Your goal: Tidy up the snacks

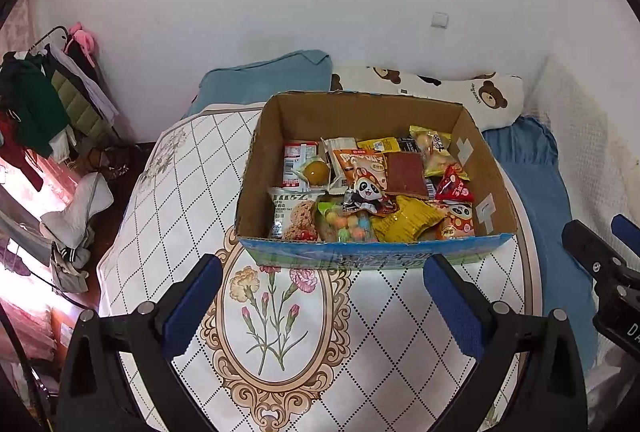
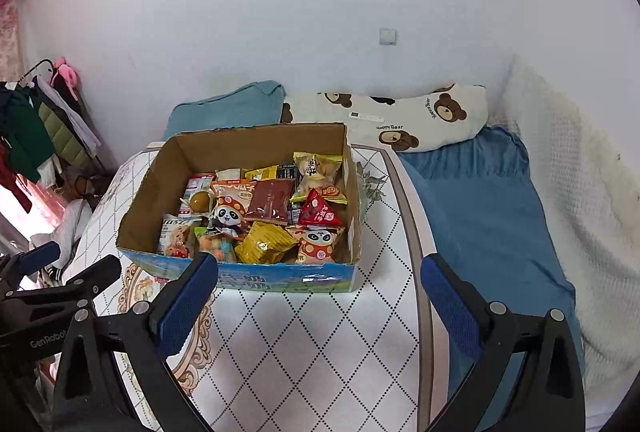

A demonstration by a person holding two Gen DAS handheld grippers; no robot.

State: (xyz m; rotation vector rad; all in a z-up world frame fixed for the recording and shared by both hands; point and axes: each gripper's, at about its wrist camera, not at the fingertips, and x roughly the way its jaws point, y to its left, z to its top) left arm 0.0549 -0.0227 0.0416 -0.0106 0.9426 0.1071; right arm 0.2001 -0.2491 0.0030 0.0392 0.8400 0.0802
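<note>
From the left wrist view, the left gripper (image 1: 322, 290) hangs over the worktop (image 1: 384, 332) with its jaws wide open and nothing in them, just in front of the cardboard box (image 1: 372, 256). The box sits at the far side of the worktop, close to the blue pillow (image 1: 264, 80) and the bear pillow (image 1: 460, 88), and all the snacks are piled inside it. The packets lie on top of each other, so the jaws could pinch two at once, like the panda packet (image 1: 366, 190) and the yellow bag (image 1: 404, 222) that touch it. The little bag of round candies (image 1: 348, 226) looks soft and slippery (it might slide out or get squashed). The right gripper (image 1: 600, 256) is just beside at the edge of this view, so the two could bump if both reach in together. From the right wrist view, the right gripper (image 2: 320, 292) also has its jaws wide open and empty, near the front wall of the box. That wall stands between the jaws and the snacks, so a low reach could push the light box back toward the pillows. The red triangle packet (image 2: 318, 212) leans on others and could tip when something near it is lifted. The worktop seems to rest on a bed (image 2: 480, 200), so a hard push might make it wobble.
</note>
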